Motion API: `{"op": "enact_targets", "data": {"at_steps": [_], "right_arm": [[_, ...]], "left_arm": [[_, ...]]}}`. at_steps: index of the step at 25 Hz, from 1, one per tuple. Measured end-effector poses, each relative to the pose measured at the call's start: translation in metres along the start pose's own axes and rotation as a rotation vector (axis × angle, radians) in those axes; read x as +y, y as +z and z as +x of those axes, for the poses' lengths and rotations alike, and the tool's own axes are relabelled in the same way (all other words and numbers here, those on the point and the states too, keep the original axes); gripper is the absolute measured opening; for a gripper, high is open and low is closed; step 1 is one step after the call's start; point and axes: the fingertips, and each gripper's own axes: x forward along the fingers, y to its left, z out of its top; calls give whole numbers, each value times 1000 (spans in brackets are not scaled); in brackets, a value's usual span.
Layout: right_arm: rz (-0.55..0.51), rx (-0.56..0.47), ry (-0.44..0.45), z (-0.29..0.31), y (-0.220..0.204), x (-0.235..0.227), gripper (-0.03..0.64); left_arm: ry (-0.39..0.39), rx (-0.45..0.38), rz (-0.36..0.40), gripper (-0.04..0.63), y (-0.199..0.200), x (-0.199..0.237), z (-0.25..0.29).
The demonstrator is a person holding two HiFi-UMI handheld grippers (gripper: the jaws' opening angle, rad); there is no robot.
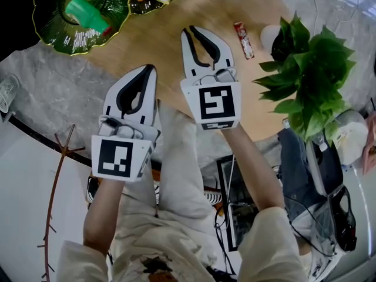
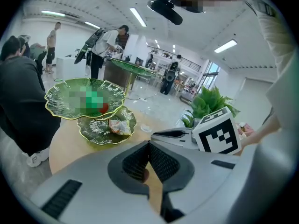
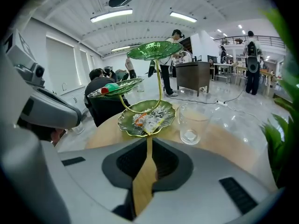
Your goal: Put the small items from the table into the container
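Wooden table (image 1: pixel 164 37) carries a red snack bar (image 1: pixel 243 40) near its right edge; left gripper (image 1: pixel 149 69) and right gripper (image 1: pixel 190 30) are both clenched, empty.

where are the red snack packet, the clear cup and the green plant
red snack packet (image 1: pixel 244 40), head view, middle of the wrapper
clear cup (image 3: pixel 194 122), right gripper view, its front wall
green plant (image 1: pixel 308 78), head view, leaves near its middle

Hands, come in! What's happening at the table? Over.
Left gripper and right gripper both shut, empty. Red snack bar lies on the table, untouched. Potted plant close beside it. Over.
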Motion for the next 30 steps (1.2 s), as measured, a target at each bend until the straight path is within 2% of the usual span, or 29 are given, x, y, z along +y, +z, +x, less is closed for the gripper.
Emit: {"op": "enact_targets", "data": {"at_steps": [7, 17, 23, 30], "right_arm": [[17, -4, -24, -15, -8, -16, 15], [48, 26, -93, -36, -46, -45, 16], [115, 55, -118, -49, -68, -55, 39], [132, 61, -153, -58, -78, -69, 72]], "left_arm": [[-20, 8, 16, -2, -4, -20, 8], [-75, 49, 50, -2, -24, -47, 26], [-93, 81, 57, -2, -34, -60, 33], [-119, 94, 92, -2, -36, -70, 41]]}}
